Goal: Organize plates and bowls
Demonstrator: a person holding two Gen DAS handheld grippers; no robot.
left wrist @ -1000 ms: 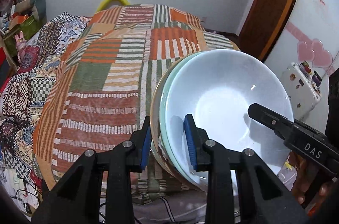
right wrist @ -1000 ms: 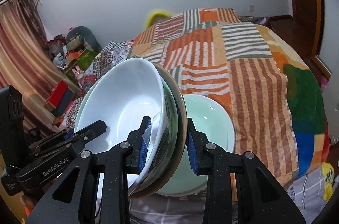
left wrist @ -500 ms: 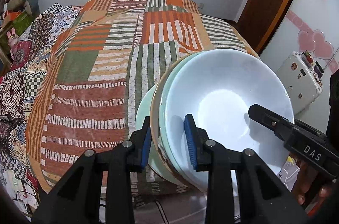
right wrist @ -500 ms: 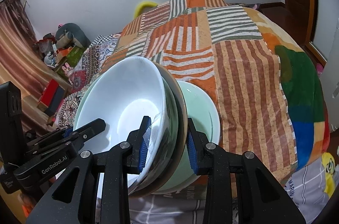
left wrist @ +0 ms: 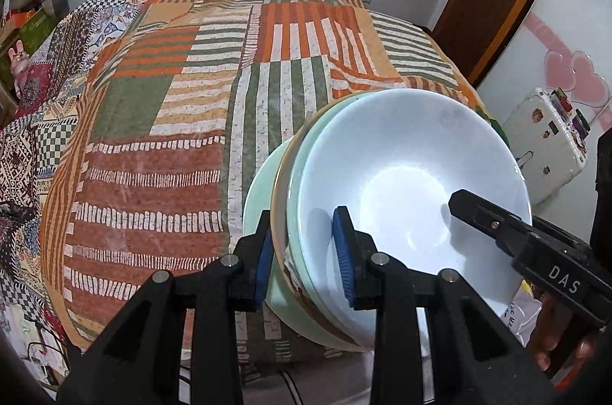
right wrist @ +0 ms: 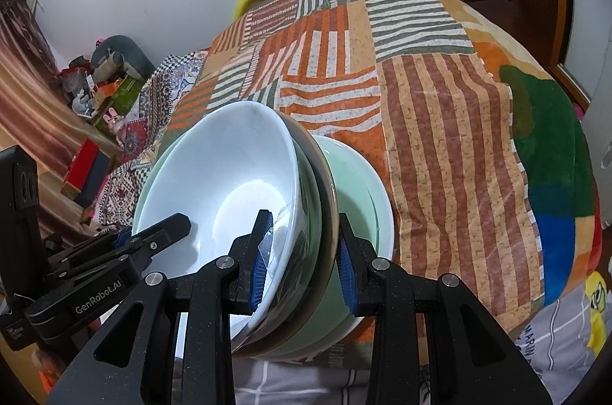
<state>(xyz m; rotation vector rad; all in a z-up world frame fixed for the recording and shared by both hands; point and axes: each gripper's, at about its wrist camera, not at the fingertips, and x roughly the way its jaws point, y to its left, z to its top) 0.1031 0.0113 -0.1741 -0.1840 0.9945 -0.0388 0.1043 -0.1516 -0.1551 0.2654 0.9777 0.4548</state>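
A tilted stack, made of a white bowl point(left wrist: 413, 183) point(right wrist: 229, 183), a pale green dish and a brown-rimmed plate point(left wrist: 277, 183) point(right wrist: 327, 190), is held from two sides. My left gripper point(left wrist: 304, 252) is shut on its left rim, and my right gripper point(right wrist: 300, 259) is shut on its right rim. Each gripper also shows in the other's view: the right gripper point(left wrist: 497, 225) and the left gripper point(right wrist: 153, 240). Directly under the stack, a pale green bowl point(left wrist: 256, 198) point(right wrist: 363, 190) rests on the patchwork cloth. I cannot tell whether the stack touches it.
The striped patchwork cloth point(left wrist: 160, 144) point(right wrist: 451, 121) covers a broad surface stretching away behind the bowls. A white suitcase point(left wrist: 547, 144) with stickers stands at the right by a wooden door. Toys and boxes point(right wrist: 103, 91) clutter the far left.
Both grippers have sunk with the stack toward the pale green bowl on the cloth, which has come into the left wrist view. Both grips are unchanged.
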